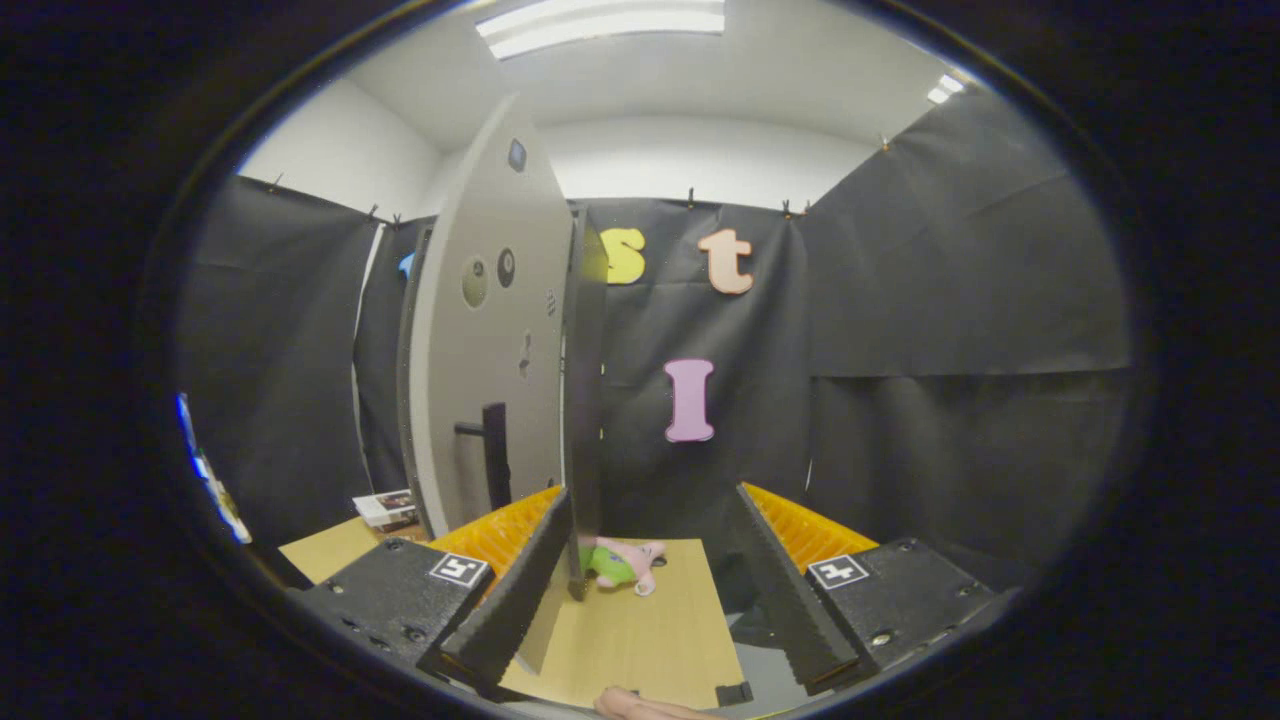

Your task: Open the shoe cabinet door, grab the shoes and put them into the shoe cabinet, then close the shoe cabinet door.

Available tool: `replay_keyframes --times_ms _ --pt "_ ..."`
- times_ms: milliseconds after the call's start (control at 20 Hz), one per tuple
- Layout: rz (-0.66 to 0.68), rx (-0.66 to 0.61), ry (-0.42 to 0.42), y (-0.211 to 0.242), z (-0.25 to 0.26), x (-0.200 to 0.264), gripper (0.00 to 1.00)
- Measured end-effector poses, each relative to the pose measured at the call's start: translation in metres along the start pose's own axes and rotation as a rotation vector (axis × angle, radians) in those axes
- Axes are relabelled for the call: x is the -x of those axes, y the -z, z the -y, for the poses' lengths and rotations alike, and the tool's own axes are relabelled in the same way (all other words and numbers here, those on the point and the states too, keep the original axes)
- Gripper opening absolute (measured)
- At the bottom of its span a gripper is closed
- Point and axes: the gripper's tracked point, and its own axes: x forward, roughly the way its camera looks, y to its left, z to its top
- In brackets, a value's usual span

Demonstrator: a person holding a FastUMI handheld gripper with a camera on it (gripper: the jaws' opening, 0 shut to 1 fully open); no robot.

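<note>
The grey cabinet door (490,330) stands open and nearly edge-on just ahead of my left finger, its black handle (495,455) on the face turned to the left. Its dark free edge (585,400) comes down just inside the left fingertip; I cannot tell if they touch. My gripper (652,495) is open, with nothing pressed between the fingers. A pink and green plush shoe (622,565) lies on the wooden table (650,640), between the fingers and right beside the door's lower edge.
A small booklet (385,508) lies on the table left of the door. Black cloth walls close the booth behind and to the right. Part of a person's hand (640,705) shows at the table's near edge.
</note>
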Motion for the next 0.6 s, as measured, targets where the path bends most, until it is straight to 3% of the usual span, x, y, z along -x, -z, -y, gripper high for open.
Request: replay_keyframes --times_ms 150,450,600 --pt "-0.011 0.019 -0.028 0.013 -0.003 -0.032 1.00" --pt "-0.036 0.022 -0.151 0.021 -0.065 -0.056 1.00" --pt "-0.018 0.073 -0.117 0.018 -0.072 -0.053 0.95"
